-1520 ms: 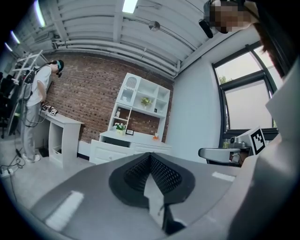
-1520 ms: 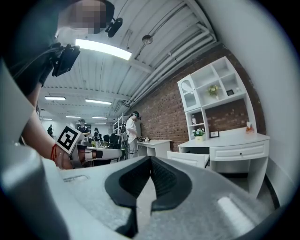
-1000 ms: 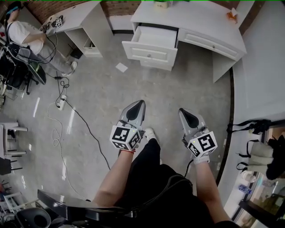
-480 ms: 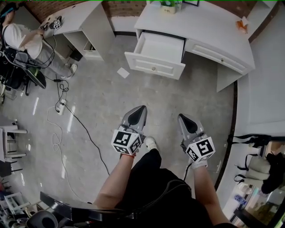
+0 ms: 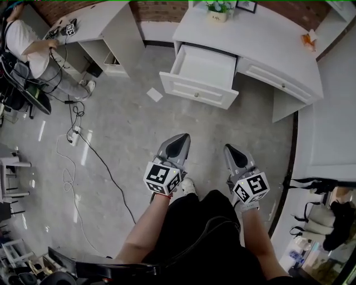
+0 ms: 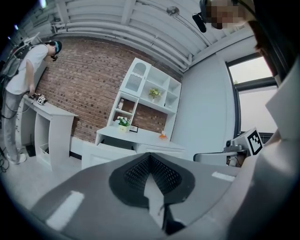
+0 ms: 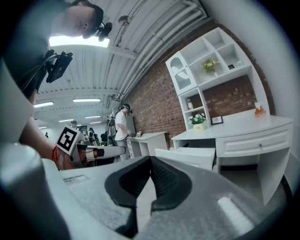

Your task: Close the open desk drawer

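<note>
A white desk (image 5: 267, 42) stands at the top of the head view, and its left drawer (image 5: 201, 78) is pulled well out and looks empty. The two grippers hang over the grey floor, some way short of the drawer. My left gripper (image 5: 179, 139) is shut with nothing in it, its tip pointing toward the drawer front. My right gripper (image 5: 232, 151) is also shut and holds nothing. The left gripper view shows the desk (image 6: 140, 139) and drawer (image 6: 101, 154) beyond the shut left gripper (image 6: 149, 157). The right gripper view shows the drawer (image 7: 187, 157) past the shut right gripper (image 7: 150, 161).
A second white desk (image 5: 105, 22) stands at the upper left with a person (image 5: 25, 39) at it. Cables (image 5: 83, 139) trail over the floor on the left, and a paper scrap (image 5: 154, 94) lies near the drawer. A potted plant (image 5: 218, 10) and an orange item (image 5: 310, 39) sit on the desk.
The desk and open drawer have slid lower and nearer in the head view as I come closer. Both grippers stay shut and low in the view.
</note>
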Action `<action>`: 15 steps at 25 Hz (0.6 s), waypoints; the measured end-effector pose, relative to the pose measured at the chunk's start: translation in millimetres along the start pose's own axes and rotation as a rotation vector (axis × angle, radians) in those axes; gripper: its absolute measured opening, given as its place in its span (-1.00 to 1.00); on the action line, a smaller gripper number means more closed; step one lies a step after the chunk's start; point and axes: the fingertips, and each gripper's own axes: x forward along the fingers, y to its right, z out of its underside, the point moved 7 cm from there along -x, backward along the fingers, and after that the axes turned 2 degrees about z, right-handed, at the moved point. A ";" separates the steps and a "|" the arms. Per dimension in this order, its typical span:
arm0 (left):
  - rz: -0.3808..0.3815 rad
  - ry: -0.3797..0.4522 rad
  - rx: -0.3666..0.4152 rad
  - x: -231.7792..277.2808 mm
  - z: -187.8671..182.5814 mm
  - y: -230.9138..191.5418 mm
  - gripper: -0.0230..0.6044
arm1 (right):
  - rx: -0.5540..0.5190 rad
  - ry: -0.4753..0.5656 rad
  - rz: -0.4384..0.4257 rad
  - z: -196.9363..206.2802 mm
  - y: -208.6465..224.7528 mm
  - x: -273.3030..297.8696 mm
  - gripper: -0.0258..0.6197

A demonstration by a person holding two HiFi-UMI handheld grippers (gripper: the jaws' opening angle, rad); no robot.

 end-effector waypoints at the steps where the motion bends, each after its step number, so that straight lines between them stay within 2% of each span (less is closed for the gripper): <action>1: 0.004 -0.003 0.003 -1.2 -0.1 -0.7 -0.92 | 0.009 -0.004 -0.003 2.7 -0.8 3.4 -0.92; 8: -0.033 -0.006 -0.034 1.0 13.7 -21.1 -0.92 | 0.028 -0.030 -0.051 15.5 0.0 31.9 -0.92; 15: -0.062 -0.042 -0.072 20.7 28.9 -43.0 -0.92 | 0.055 -0.067 -0.058 27.5 25.1 65.7 -0.92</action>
